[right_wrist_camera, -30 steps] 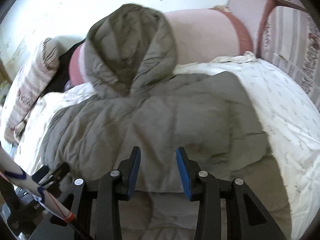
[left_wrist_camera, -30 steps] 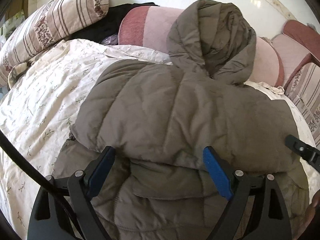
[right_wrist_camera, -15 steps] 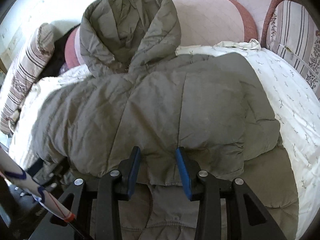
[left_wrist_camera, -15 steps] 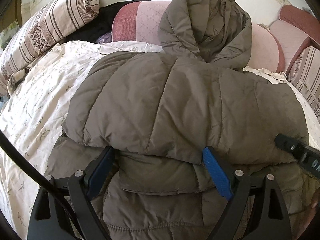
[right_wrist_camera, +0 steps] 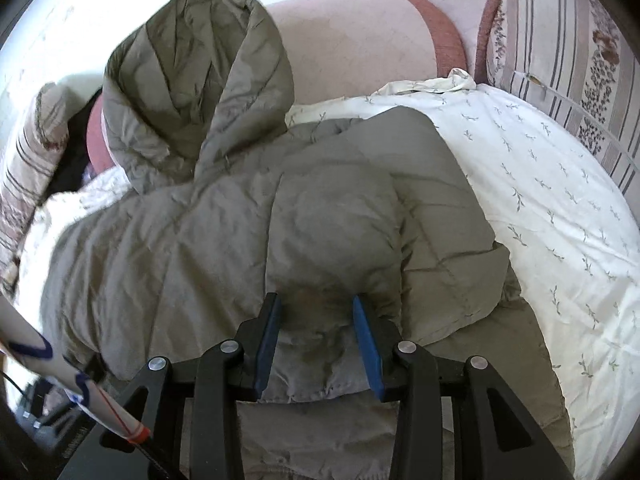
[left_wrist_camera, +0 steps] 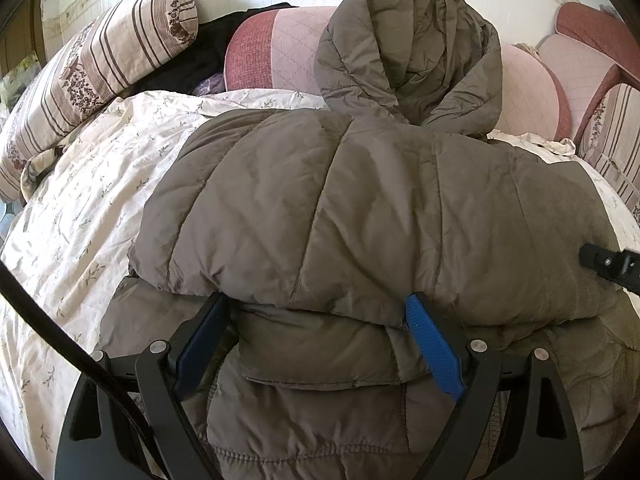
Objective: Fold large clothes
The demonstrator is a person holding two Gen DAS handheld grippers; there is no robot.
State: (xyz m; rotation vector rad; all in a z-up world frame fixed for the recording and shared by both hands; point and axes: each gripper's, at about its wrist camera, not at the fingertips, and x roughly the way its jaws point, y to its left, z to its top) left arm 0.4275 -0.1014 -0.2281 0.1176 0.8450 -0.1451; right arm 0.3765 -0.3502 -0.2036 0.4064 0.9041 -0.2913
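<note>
On a sheet-covered sofa seat, ringed by cushions, a grey-brown hooded puffer jacket (left_wrist_camera: 360, 216) lies spread over the sprigged white sheet (left_wrist_camera: 80, 216), back panel up. From the left wrist view, going left to right: a striped bolster (left_wrist_camera: 100, 60) sits at ten o'clock, a red-and-pink cushion (left_wrist_camera: 272, 56) at twelve, and the hood (left_wrist_camera: 412, 52) rests propped against the backrest cushions at one o'clock, likely because the seat is too short for the full garment. The jacket's upper part is doubled over toward the camera, its folded edge overhanging the lower layer just at the left gripper (left_wrist_camera: 316, 332). That gripper stands wide apart, its blue pads either side of a ridge of padding without visibly pinching it; I judge it is poised to take the folded edge. At three o'clock a tip of the right gripper (right_wrist_camera: 316, 316) peeks in. In the right wrist view its jaws sit half-closed around a bulge of the same folded edge; the fabric fills the gap and puckers between the pads, so it appears to be gripping the jacket. The jacket's long axis runs from six to twelve o'clock, hood end pointing away toward the backrest, hem toward the person.
</note>
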